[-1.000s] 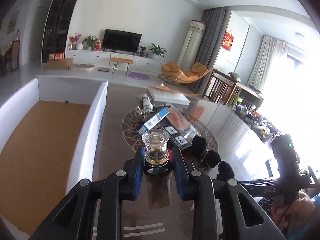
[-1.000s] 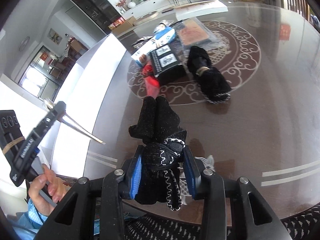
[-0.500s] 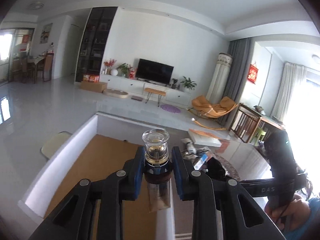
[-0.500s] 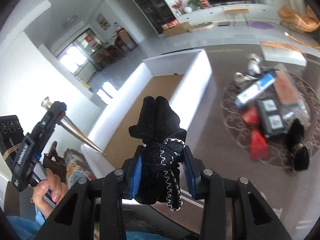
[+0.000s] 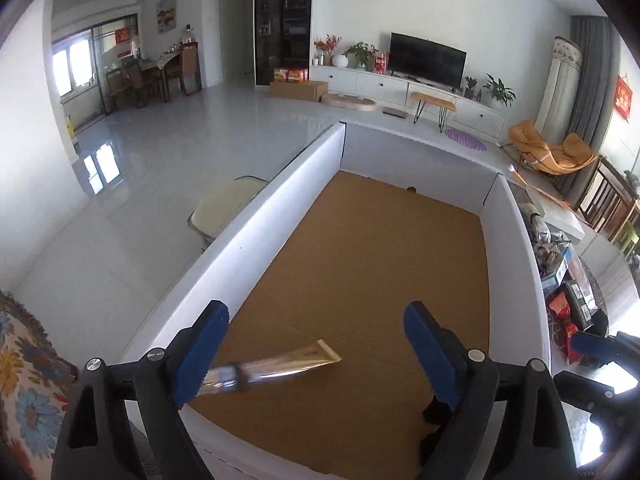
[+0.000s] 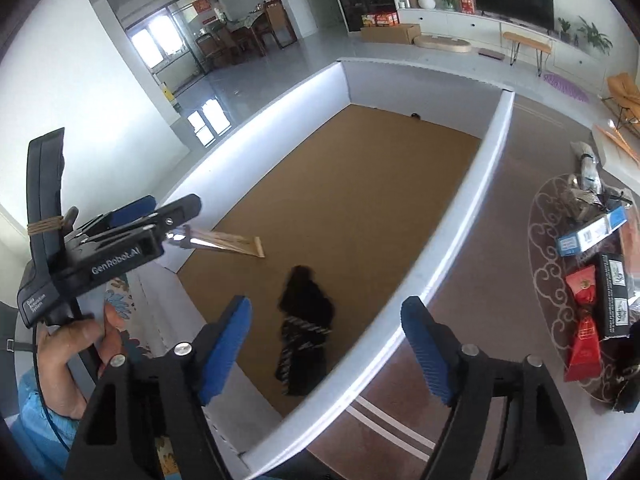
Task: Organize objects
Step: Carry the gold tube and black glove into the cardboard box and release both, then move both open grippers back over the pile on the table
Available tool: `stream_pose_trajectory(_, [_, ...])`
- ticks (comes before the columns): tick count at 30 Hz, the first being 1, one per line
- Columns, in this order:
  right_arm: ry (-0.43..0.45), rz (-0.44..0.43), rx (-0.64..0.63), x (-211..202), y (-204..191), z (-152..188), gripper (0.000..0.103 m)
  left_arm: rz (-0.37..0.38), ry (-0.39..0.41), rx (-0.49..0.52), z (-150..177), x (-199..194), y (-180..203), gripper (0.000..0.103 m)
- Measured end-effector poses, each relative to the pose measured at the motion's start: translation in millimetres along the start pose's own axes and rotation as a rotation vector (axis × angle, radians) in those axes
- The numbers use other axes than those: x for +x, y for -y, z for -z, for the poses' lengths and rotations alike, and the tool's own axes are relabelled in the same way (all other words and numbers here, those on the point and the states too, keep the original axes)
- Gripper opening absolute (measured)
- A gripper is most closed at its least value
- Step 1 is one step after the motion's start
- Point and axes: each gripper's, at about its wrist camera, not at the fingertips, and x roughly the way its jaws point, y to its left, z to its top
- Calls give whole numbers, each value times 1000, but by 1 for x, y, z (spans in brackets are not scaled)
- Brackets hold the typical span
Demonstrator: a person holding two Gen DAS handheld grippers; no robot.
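A large white-walled box (image 5: 280,216) with a brown cardboard floor lies below both grippers; it also shows in the right wrist view (image 6: 476,184). My left gripper (image 5: 316,350) is open over the box's near end. A gold tube with a clear cap (image 5: 280,364) is blurred in the box, beside the left finger; it also shows in the right wrist view (image 6: 232,244). My right gripper (image 6: 326,346) is open. A black glove bundle (image 6: 304,336) is blurred in the box between its fingers.
To the right of the box, a dark round table (image 6: 500,280) holds a blue-white carton (image 6: 592,232), a black box (image 6: 614,296), red packets (image 6: 584,328) and a wrapped bottle (image 6: 588,168). A chair seat (image 5: 224,208) stands left of the box.
Both grippers swung from the table to over the box and opened. The tube left the left gripper and the glove bundle left the right gripper; both are now in the box.
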Motion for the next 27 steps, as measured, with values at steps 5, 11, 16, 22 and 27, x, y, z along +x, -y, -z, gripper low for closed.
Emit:
stream_pose_trajectory(5, [65,124,68,-19,60,23,84,36,62,38,-1,-19,37,92])
stream_pose_trajectory(11, [99,329,170,-40,133,77,85,178,122,115,4,-47,98,92])
stream_pose_trajectory(16, [63,461,265,-60,186,143,85,326,157,233,21,-81,164,103])
stream_pose_trajectory(22, [69,530,376,-70,223,193,86,451,67,390,62,-84,245,103])
stream_pose_trajectory(27, [67,558,356,-71,224,196,86,453,-61,460,106,-51,289,103])
